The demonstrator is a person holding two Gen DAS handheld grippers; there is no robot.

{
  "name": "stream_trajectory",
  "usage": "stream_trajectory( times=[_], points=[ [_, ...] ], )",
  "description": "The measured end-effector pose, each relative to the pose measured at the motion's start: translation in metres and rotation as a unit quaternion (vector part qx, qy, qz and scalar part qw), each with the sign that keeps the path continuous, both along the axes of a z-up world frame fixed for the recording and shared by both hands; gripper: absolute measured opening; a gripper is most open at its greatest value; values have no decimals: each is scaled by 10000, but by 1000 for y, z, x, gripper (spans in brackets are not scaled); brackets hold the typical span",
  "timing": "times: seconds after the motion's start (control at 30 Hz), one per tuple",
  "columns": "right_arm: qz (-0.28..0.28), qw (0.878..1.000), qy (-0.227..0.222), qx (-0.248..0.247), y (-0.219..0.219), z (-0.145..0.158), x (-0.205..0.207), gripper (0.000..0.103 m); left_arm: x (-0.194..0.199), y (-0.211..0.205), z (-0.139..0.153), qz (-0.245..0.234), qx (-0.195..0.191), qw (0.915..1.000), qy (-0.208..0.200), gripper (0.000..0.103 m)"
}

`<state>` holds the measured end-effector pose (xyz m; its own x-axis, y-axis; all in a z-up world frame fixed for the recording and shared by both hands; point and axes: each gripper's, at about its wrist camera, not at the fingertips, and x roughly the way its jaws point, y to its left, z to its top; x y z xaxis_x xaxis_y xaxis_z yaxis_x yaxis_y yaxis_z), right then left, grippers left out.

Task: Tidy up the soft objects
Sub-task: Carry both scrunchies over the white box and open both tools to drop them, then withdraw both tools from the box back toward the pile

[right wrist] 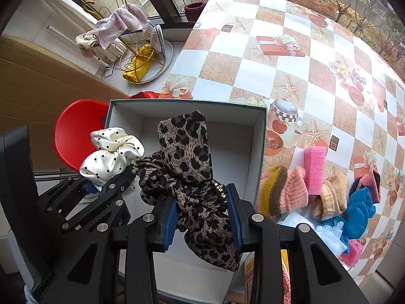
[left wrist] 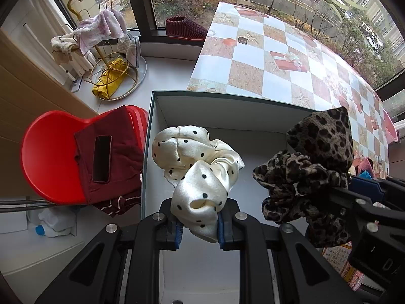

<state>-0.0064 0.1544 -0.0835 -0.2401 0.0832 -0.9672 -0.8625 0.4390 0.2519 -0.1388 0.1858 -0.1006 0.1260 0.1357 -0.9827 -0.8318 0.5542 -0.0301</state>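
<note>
The left gripper (left wrist: 198, 224) has its jaws closed on a shiny white cloth scrunchie with black dots (left wrist: 197, 167). The right gripper (right wrist: 202, 215) has its jaws closed on a thin brown cloth scrunchie with leopard spots (right wrist: 188, 167). Both scrunchies hang over the open white cardboard box with a dark green rim (right wrist: 260, 136), side by side but not touching. I cannot tell if either one touches the box floor.

Both things look very light and very soft. They bend and flop, so they hang down from the jaws and can swing. The white one looks smooth and slippery, like satin, so I think it could slide out of a loose pinch. The best place to hold it is a thick bunched fold, as the blue pads (left wrist: 178, 230) do now. The leopard one is thin and crinkly with a long loose tail, and it has a small row of gold studs (right wrist: 219, 190) near one pad. Pinching the fat gathered middle, not the tail, looks safest to me. Nothing here can break if it drops.

More soft things lie on the checked table cover (right wrist: 253, 76) beside the box: a pink and yellow knit piece (right wrist: 283, 190), a pink sponge block (right wrist: 315, 169) and a blue fluffy cloth (right wrist: 358, 212).
</note>
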Motion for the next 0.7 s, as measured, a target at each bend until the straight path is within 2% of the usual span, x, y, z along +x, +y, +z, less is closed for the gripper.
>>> stream_trajectory(
  times=[0.17, 0.2, 0.27, 0.3, 0.33, 0.37, 0.4, 0.47, 0.53, 0.6, 0.63, 0.7],
  points=[
    [-29, 10000, -2, -16, 2, -4, 2, 36, 0, -1, -3, 24, -20, 10000, 21, 24],
    [-34, 10000, -4, -14, 2, -4, 2, 36, 1, -1, -3, 13, -15, 10000, 20, 30],
    [-41, 10000, 18, -6, 2, -5, 3, 37, 3, -3, -3, -56, 27, 10000, 75, 54],
    [-43, 10000, 72, 8, 2, -5, 4, 42, 4, -4, -2, -91, 102, 9998, 130, 73],
    [-42, 9999, 138, 21, 2, -5, 4, 54, 5, -6, -1, -139, 187, 9996, 155, 81],
    [-42, 9998, 167, 33, 1, -4, 4, 62, 6, -8, 0, -199, 228, 9994, 167, 81],
    [-47, 9999, 155, 57, 1, -3, 4, 78, 7, -9, 1, -246, 225, 9993, 140, 81],
    [-86, 9998, 96, 137, 0, 2, 7, 92, 8, -10, 3, -277, 189, 9994, 33, 86],
    [-104, 9998, 77, 166, 0, 5, 9, 92, 10, -11, 5, -281, 199, 9994, 5, 103],
    [-98, 9997, 107, 172, -1, 8, 12, 94, 11, -12, 9, -270, 228, 9994, -59, 103],
    [-102, 9997, 81, 185, -1, 11, 13, 101, 11, -11, 11, -248, 232, 9994, -118, 103],
    [-131, 9997, -62, 177, -3, 15, 17, 102, 11, -11, 16, -226, 281, 9993, -124, 103]
  ],
)
